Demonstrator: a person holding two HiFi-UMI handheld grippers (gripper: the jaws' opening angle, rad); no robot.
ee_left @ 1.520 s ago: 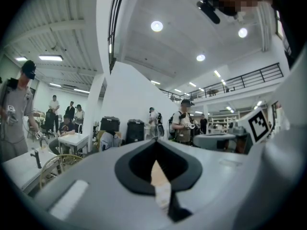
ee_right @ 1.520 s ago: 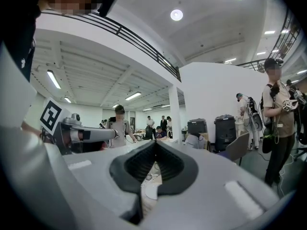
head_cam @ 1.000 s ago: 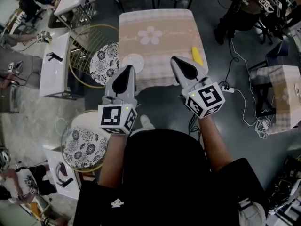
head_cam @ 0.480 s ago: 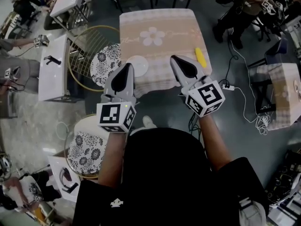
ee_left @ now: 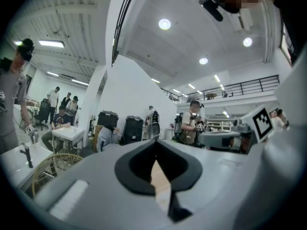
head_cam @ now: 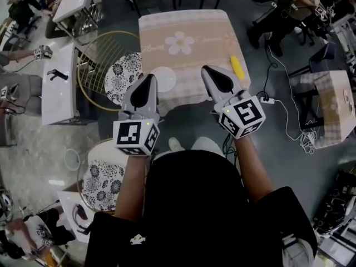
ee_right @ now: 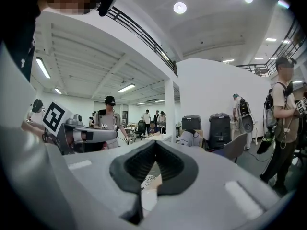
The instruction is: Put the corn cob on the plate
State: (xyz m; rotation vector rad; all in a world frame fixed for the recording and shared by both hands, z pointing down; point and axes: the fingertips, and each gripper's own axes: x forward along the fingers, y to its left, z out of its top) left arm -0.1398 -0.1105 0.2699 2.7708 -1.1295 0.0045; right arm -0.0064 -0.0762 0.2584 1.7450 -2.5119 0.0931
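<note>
I'm looking down on a big open hall with a grey floor. Other people sit at white desks well off to the left of my left claw. Straight ahead of both claws stands 1 square table under a pale checked cloth with 1 flower printed on it. A gold wire chair with a patterned cushion sits just left of the left claw. A white plate lies on the cloth right at that claw's tip, slightly to its right. The yellow corn cob lies near the table's right edge, just right of my right claw and apart from it. Both claws are pinched closed, and as far as the wide-angle views let me judge, nothing is in them.
</note>
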